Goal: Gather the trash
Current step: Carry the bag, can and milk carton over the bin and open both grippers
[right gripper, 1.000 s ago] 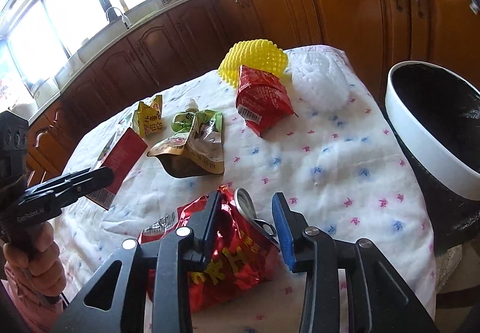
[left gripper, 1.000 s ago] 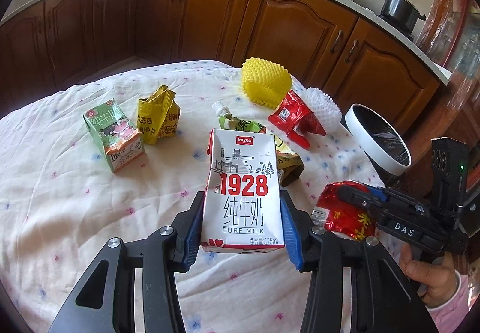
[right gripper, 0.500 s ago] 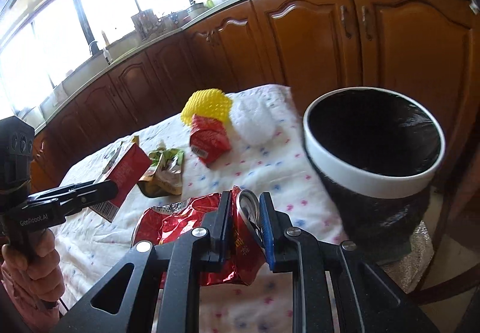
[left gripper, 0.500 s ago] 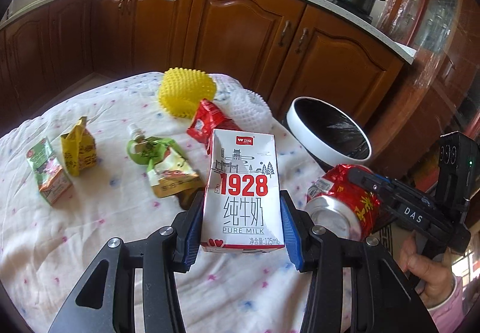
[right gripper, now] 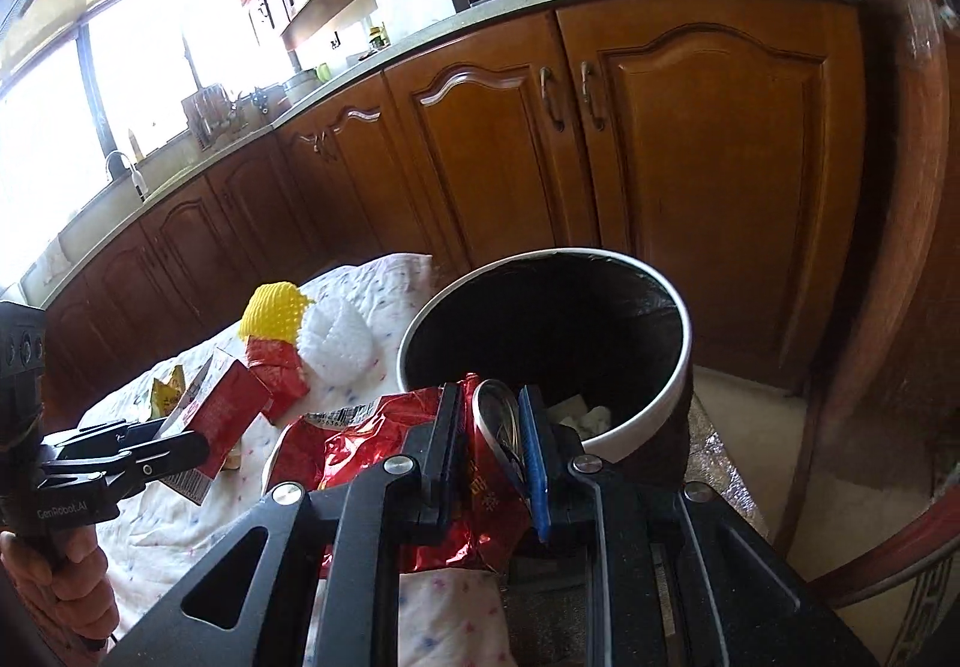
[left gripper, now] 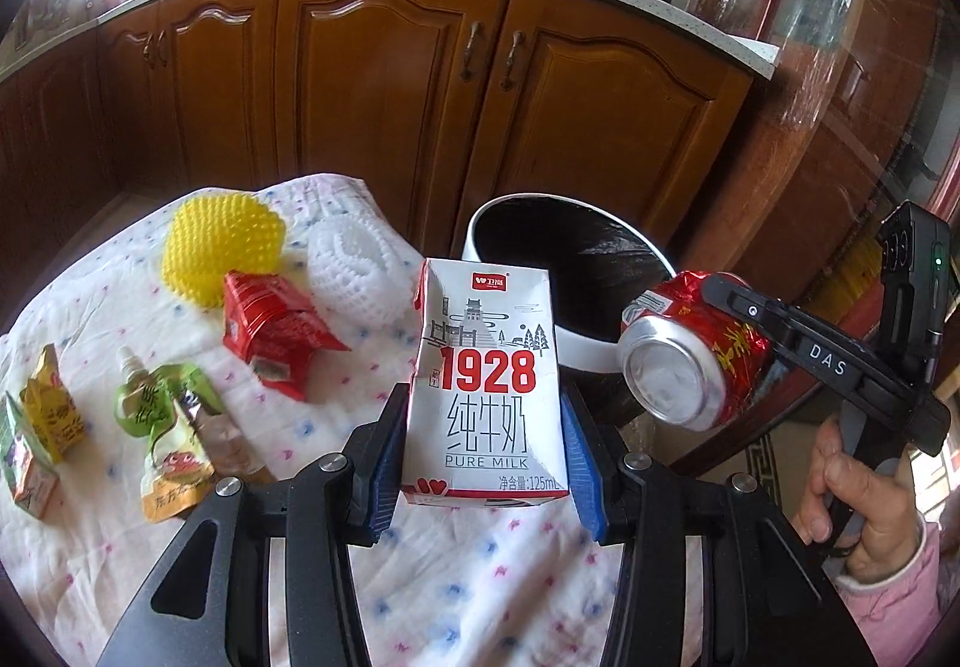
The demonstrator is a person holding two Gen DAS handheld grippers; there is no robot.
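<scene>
Wooden kitchen cabinets (left gripper: pixel 372 84) fill the background under a pale counter, and in front of them stands the tabletop (left gripper: pixel 480 565) under a white cloth with small coloured flecks. Just beside its far edge stands the trash bin (right gripper: pixel 675 367), white-rimmed with a black liner and some pale scraps at the bottom.

Trash not yet collected lies on the cloth: a yellow foam net (left gripper: pixel 222 247), a white foam net (left gripper: pixel 354 271) next to it, a red wrapper (left gripper: pixel 270 331), a green spouted pouch (left gripper: pixel 162 415) and small cartons at the left edge.

The step in hand looks like the carry to the bin, with both loads lifted off the cloth. The left gripper (left gripper: pixel 483 451) is pinching an upright white milk carton (left gripper: pixel 486 379) across its lower sides, its blue pads flat against the walls. The right gripper (right gripper: pixel 492 451) has just been closing and is now squeezed nearly together on a crushed red can (right gripper: pixel 480 463), whose silver end shows between the pads; in the right wrist view the can hangs at the near rim of the bin.

Next, each load probably has to be brought fully over the dark opening before its gripper lets go. The can seems closer; the carton is over the tabletop, short of the rim.
</scene>
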